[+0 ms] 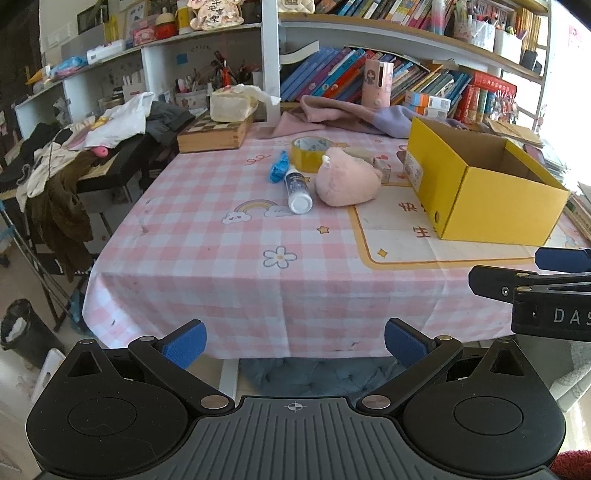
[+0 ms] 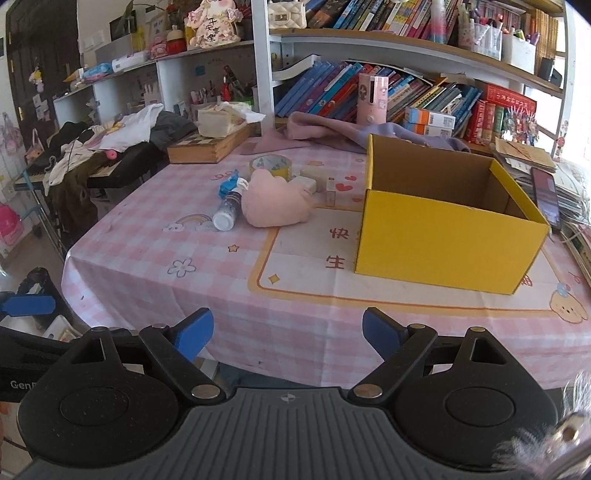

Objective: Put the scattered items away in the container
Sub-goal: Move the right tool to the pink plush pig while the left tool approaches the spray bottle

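- Both grippers, left gripper (image 1: 295, 341) and right gripper (image 2: 288, 330), hang released and empty before the table's near edge.
- Pink plush toy (image 2: 275, 205), white bottle (image 2: 229, 208) and tape roll (image 2: 270, 165) lie left of the empty yellow box (image 2: 443, 240).
- Best approach: reach over the plush, close on its middle, then lift it clear of the box wall.

Tablecloth (image 2: 295, 236), cream panel: Chinese characters "快" above "生", just left of yellow box (image 2: 443, 240), at its 9 o'clock; further characters hidden behind box.
Right gripper (image 1: 554, 314) body, seen at left wrist view's 3 o'clock edge: white letters "DAS", cut off by frame.
Left gripper (image 2: 22, 384) body, at right wrist view's 8 o'clock edge: white letters "Gen", cut off.
Pink paper ornament (image 2: 212, 26) on top shelf, 12 o'clock: dark handwritten characters, "安" and "乐" legible, others unclear.
Book spines, box side label: print too small to read.
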Action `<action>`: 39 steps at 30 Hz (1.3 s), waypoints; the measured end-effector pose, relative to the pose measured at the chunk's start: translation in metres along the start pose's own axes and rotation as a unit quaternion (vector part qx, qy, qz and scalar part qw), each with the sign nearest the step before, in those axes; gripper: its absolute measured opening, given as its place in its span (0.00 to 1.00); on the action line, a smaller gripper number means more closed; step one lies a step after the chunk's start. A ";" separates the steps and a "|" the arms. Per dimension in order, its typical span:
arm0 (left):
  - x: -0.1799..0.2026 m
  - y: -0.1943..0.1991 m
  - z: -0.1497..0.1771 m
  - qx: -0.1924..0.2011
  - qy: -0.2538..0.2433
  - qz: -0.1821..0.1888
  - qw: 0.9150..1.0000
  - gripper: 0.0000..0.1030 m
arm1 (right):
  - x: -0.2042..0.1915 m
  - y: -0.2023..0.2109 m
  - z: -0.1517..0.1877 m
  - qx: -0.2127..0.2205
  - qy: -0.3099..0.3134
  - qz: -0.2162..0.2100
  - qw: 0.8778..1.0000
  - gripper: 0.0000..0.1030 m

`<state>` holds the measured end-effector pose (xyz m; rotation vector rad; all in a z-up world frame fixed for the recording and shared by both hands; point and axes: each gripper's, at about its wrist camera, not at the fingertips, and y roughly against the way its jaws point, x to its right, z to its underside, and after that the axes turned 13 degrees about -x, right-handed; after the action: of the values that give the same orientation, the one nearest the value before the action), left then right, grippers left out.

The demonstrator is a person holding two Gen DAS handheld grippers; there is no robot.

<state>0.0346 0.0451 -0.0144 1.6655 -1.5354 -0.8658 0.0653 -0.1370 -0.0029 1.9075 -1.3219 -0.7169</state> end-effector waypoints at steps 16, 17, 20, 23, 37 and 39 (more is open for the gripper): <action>0.005 -0.042 -0.050 0.029 -0.051 -0.040 0.997 1.00 | -0.002 -0.053 -0.068 0.006 0.041 -0.022 0.999 0.86; 0.004 -0.044 -0.053 0.030 -0.045 -0.032 0.998 1.00 | -0.002 -0.057 -0.071 0.004 0.042 -0.024 0.999 0.86; -0.003 -0.049 -0.065 0.025 -0.029 -0.009 0.999 1.00 | -0.001 -0.068 -0.082 -0.001 0.043 -0.028 0.999 0.86; -0.007 -0.058 -0.078 0.009 -0.028 -0.006 1.000 1.00 | -0.001 -0.076 -0.094 -0.002 0.043 -0.030 0.999 0.86; -0.010 -0.092 -0.123 -0.012 -0.037 -0.013 0.999 0.99 | 0.003 -0.133 -0.155 -0.027 0.034 -0.039 0.998 0.97; -0.013 -0.098 -0.128 -0.018 -0.033 -0.020 0.999 0.99 | 0.003 -0.144 -0.163 -0.034 0.030 -0.041 0.998 0.99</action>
<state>0.1938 0.0703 -0.0295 1.6632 -1.5265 -0.9735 0.2710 -0.0678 -0.0193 1.9227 -1.1727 -0.7298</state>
